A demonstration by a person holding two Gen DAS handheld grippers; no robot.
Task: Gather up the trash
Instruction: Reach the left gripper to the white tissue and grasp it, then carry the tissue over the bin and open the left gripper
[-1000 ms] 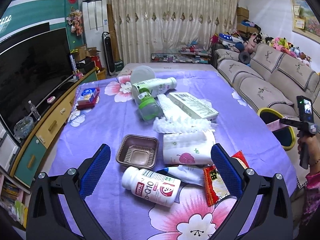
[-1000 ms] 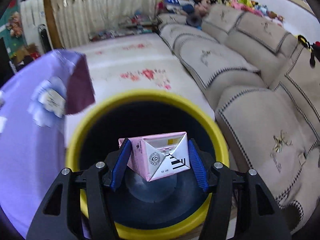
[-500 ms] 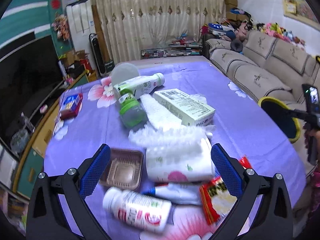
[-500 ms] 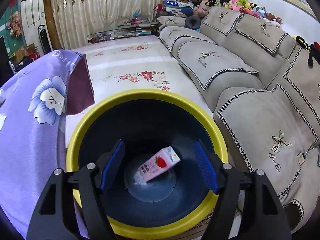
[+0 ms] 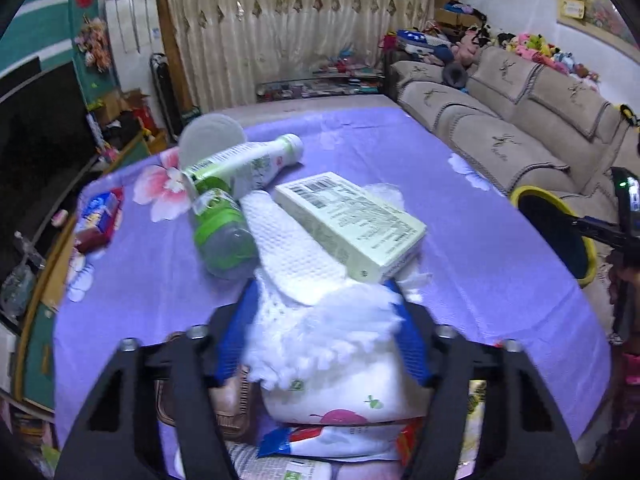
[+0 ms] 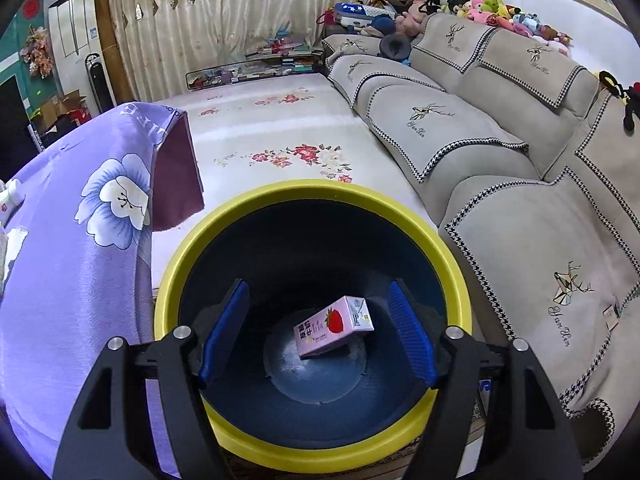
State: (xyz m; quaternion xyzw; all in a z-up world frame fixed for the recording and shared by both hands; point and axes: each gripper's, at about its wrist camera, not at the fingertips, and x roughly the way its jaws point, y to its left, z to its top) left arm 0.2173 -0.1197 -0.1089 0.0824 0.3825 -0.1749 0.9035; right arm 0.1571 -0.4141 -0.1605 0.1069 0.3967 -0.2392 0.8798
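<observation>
In the left wrist view my left gripper (image 5: pixel 324 332) has its blue pads on either side of a white tissue pack (image 5: pixel 332 364) with torn, fluffy paper on top, and looks closed on it. Trash lies beyond it on the purple flowered tablecloth (image 5: pixel 460 220): a pale green box (image 5: pixel 352 224), a green-capped bottle (image 5: pixel 224 232), a white bottle (image 5: pixel 248 164). In the right wrist view my right gripper (image 6: pixel 316 332) is open and empty above the yellow-rimmed bin (image 6: pixel 456 264). A pink strawberry milk carton (image 6: pixel 332 326) lies on the bin's bottom.
A brown tray (image 5: pixel 236 400) and wrappers (image 5: pixel 320 444) lie under the left gripper. A blue snack pack (image 5: pixel 96 216) sits at the table's left edge. The bin (image 5: pixel 560 224) stands beside the table's right edge. A sofa (image 6: pixel 500 152) runs along the right.
My left gripper has moved forward and down and closed around the tissue pack. My right gripper let go of the pink carton, which dropped into the bin, and has stayed open above it.
</observation>
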